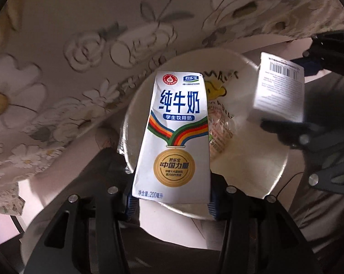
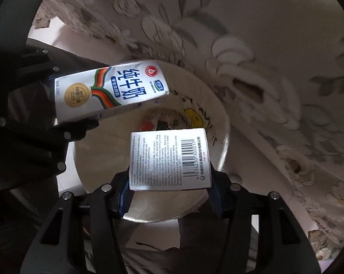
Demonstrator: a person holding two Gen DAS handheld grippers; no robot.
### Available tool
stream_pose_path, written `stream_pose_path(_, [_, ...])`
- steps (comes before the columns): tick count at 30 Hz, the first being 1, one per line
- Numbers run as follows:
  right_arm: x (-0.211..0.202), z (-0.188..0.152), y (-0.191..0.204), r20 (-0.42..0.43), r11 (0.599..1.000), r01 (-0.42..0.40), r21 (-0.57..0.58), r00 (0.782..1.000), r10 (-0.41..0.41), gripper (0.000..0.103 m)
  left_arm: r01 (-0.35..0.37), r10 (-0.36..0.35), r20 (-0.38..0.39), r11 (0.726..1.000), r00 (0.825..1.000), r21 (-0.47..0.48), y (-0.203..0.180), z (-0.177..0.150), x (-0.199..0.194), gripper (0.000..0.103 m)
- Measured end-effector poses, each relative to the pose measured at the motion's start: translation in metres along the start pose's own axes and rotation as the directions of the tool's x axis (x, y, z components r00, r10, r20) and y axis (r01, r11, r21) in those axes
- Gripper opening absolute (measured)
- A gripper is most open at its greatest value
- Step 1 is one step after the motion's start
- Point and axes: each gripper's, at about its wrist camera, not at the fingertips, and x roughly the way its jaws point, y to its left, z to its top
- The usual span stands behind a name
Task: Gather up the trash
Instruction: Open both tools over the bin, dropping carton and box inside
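My left gripper (image 1: 172, 202) is shut on a white milk carton (image 1: 175, 137) with blue Chinese lettering and a gold medal; the carton also shows in the right wrist view (image 2: 108, 91). My right gripper (image 2: 169, 194) is shut on a small white box (image 2: 170, 158) with a barcode, which the left wrist view shows at the right (image 1: 279, 86). Both are held over a round white bin (image 2: 220, 123) with a yellow cartoon print inside; its rim also shows in the left wrist view (image 1: 251, 159). A clear plastic wrapper (image 1: 220, 132) lies in the bin.
A floral tablecloth (image 1: 58, 68) hangs beside the bin and fills the upper part of the right wrist view (image 2: 263, 45). Pale floor (image 1: 172, 228) shows under the bin. Dark fabric (image 1: 320, 114) is at the right.
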Motion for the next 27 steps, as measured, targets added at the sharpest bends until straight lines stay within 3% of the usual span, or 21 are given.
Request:
stream_pose_path(13, [0.047, 0.003, -0.001, -0.122, 0.996, -0.057, 0.075, 0.99, 0.066, 0.056, 0.059, -0.069, -0.091, 0.992, 0.993, -0.109, 0.016, 0.018, 0.046, 0.05])
stream_pose_path(21, [0.068, -0.008, -0.022, -0.161, 0.976, -0.105, 0.19, 0.977, 0.137, 0.056, 0.077, -0.099, -0.117, 0.981, 0.988, -0.176, 0.021, 0.019, 0.068, 0.051])
stream_pose_path(27, [0.085, -0.007, -0.018, -0.211, 0.972, -0.081, 0.221, 0.969, 0.129, 0.06, 0.071, -0.096, -0.125, 0.979, 0.988, -0.193, 0.022, 0.02, 0.073, 0.056])
